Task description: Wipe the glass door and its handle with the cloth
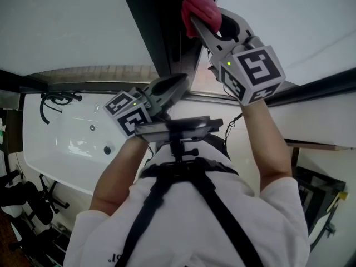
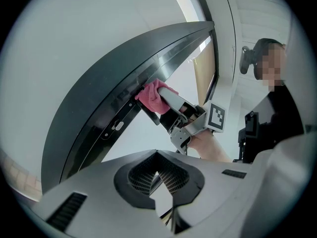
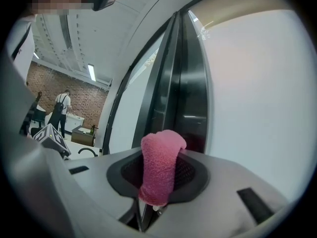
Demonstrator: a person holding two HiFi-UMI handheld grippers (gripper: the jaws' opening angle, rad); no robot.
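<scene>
Cloth pink, bunched, clamped in right hand-held gripper

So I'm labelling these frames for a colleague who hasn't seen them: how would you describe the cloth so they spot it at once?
Find the dark door frame running up the middle of the head view. Against it, the raised right gripper pinches a small bunched cloth at its tips. It is the only pink thing there; everything around it is white, grey or black.
</scene>
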